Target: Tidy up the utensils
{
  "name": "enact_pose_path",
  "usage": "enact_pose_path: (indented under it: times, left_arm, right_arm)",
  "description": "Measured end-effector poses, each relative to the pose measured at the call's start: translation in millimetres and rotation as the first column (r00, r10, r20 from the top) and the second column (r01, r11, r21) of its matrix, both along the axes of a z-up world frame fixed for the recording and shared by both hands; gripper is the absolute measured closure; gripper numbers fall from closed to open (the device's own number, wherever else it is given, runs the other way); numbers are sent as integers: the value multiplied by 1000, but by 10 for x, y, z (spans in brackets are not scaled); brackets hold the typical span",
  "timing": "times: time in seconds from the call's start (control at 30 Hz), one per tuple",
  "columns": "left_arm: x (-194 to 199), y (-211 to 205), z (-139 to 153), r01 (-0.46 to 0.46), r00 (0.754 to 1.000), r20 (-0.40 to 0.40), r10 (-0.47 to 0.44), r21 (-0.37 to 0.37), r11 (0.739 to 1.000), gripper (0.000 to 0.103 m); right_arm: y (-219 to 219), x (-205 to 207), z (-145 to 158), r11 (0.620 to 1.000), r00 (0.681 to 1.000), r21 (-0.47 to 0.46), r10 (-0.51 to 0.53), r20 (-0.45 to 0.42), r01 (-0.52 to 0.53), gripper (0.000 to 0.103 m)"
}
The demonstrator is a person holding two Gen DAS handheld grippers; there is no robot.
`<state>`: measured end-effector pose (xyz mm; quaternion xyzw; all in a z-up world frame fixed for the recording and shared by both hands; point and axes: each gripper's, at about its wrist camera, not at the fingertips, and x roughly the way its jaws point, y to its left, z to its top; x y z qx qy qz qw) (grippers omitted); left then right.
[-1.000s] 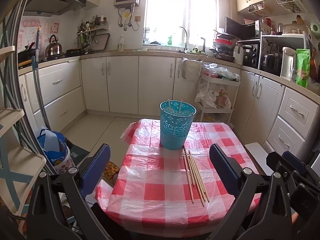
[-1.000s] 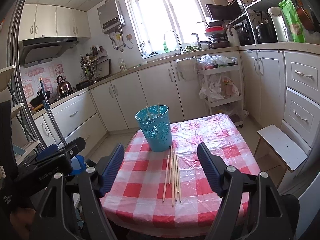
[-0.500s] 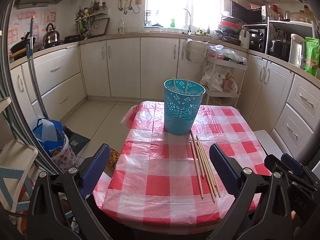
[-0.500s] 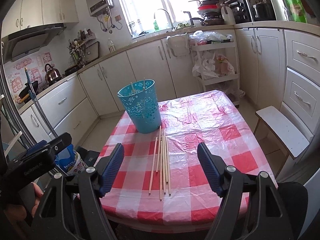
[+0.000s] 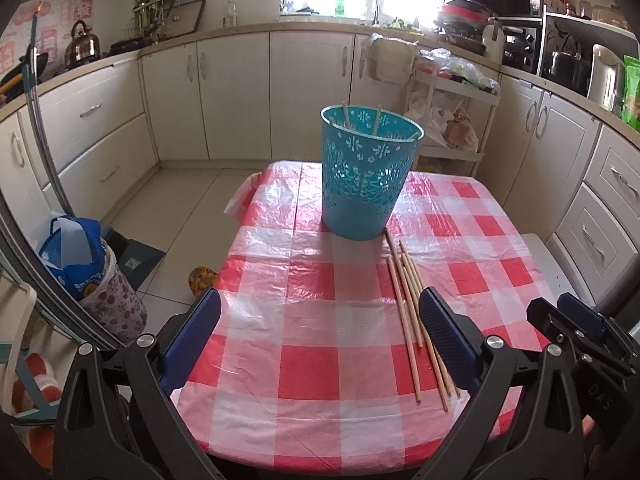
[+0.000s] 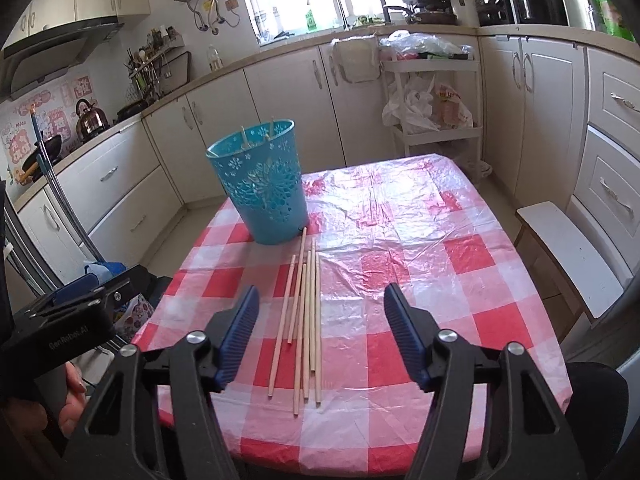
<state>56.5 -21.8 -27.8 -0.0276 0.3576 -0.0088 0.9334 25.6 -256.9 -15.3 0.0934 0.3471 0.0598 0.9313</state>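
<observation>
place: home kitchen
evidence: cabinets (image 5: 240,92), sink tap (image 6: 338,4), kettle (image 6: 90,118), range hood (image 6: 56,48), checked table (image 6: 400,280)

On the table (image 6: 440,248) before me a basket (image 6: 262,188) stands toward the far left, with a few chopsticks upright in it (image 5: 347,117). A loose bunch of chopsticks (image 6: 304,312) lies flat just in front of the basket, running from its base toward me. A stool (image 6: 568,256) sits right of the table, a rack (image 6: 436,92) behind it.
</observation>
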Motion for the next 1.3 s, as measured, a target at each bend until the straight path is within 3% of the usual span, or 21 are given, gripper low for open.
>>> enact_pose_path:
  times: [0.1,0.2,0.5,0.7,0.93,1.3]
  left_arm:
    - [123,18,-200,-3,998,-55,2,-16,1000,8]
    - [231,24,-371,-13,995,-97,11,-20,1000,8]
    - [521,-112,-636,7,989,-150,-8,-10,1000,8]
    - [695,-220,-740,14,984,-176,-15,-10,1000,8]
    - [905,-356,-898,31,978,-207,-32,-7,999,8]
    - [1219,-609,-1128,81,971,-230,-69,45,996,9]
  right_arm:
    - [2,211,-211,1000,998,-20,13,-58,-14,59]
    - [21,400,-401,999,994,-31,32,-102,-36,64]
    - [218,872,-771,991,979,-92,78,-189,-96,67]
    - [315,1062,-951,980,965,-132,112,-238,-146,76]
    - [249,1112,-968,972,964,-172,117,-240,-161,91]
    - [102,1132,-966,973,961,-155,133,-243,-173,92]
